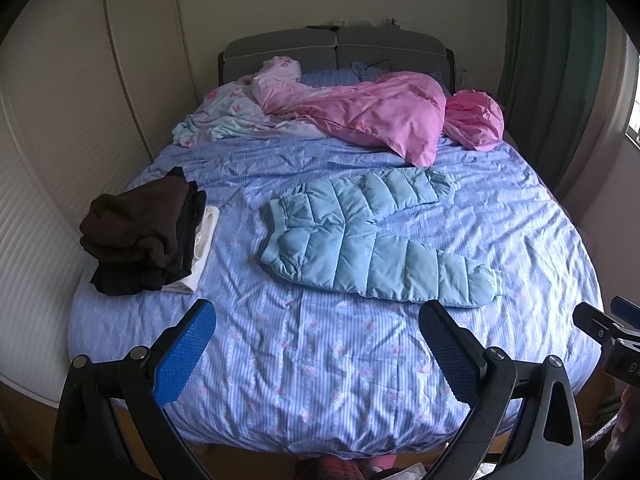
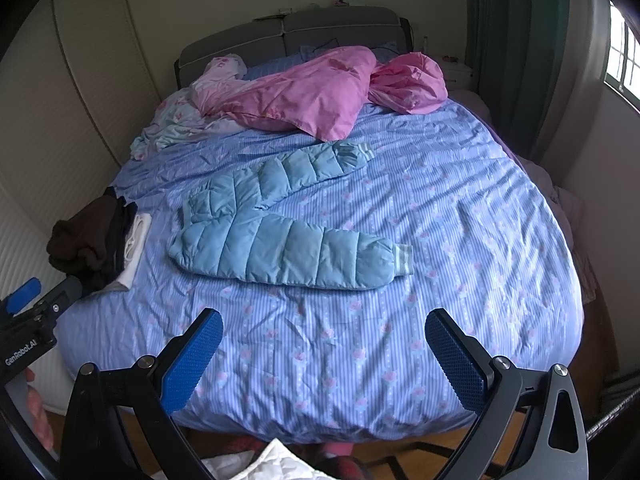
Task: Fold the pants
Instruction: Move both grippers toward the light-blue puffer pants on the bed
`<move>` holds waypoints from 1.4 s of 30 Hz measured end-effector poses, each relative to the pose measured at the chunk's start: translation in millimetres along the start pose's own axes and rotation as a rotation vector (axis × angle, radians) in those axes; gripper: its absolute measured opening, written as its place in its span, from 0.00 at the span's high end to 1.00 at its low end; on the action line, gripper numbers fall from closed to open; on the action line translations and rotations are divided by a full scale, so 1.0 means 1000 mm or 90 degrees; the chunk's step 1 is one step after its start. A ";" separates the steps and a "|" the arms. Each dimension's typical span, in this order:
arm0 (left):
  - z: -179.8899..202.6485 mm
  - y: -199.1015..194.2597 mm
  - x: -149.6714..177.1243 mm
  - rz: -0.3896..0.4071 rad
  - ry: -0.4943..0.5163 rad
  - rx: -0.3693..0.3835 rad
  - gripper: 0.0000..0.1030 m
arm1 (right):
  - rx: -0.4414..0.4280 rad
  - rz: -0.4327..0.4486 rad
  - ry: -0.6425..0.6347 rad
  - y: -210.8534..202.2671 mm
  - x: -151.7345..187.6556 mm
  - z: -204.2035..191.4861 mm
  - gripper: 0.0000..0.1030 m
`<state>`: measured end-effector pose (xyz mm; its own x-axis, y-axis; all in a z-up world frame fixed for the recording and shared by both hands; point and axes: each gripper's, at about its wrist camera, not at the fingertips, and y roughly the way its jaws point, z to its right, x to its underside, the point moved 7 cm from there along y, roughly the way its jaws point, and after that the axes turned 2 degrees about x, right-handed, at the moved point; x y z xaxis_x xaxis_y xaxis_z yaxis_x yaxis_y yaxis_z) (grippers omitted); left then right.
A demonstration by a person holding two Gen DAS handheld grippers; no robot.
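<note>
Light blue quilted pants (image 1: 360, 236) lie flat on the bed, legs spread in a V pointing right, waist to the left; they also show in the right wrist view (image 2: 280, 232). My left gripper (image 1: 316, 336) is open and empty, held above the bed's near edge, short of the pants. My right gripper (image 2: 324, 344) is open and empty, also above the near edge, short of the lower leg. The right gripper's tip shows at the right edge of the left wrist view (image 1: 608, 328); the left gripper's tip shows at the left edge of the right wrist view (image 2: 36, 308).
A blue striped floral bed cover (image 1: 320, 380) spans the bed. A stack of folded dark clothes on white ones (image 1: 144, 232) sits at the left edge. Pink bedding (image 1: 380, 116) is bunched by the grey headboard (image 1: 340, 48). A wall runs along the left, a curtain (image 2: 516, 40) on the right.
</note>
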<state>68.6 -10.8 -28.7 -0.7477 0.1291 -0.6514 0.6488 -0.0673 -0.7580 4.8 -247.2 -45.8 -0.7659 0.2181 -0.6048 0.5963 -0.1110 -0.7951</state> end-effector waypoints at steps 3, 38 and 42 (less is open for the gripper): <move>-0.001 0.001 -0.002 0.001 -0.001 0.000 0.00 | 0.000 0.000 0.000 0.000 0.000 0.000 0.00; -0.008 0.007 0.001 0.009 -0.002 0.001 0.00 | 0.005 -0.003 0.003 0.008 -0.002 -0.008 0.00; -0.007 0.010 0.002 0.006 0.001 0.006 0.00 | 0.008 -0.007 0.004 0.009 -0.009 -0.010 0.00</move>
<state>74.5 -3.9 -37.2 -0.7418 0.1292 -0.6580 0.6539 -0.0784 -0.7525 19.8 -240.6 -47.2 -0.7707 0.2258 -0.5959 0.5847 -0.1211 -0.8021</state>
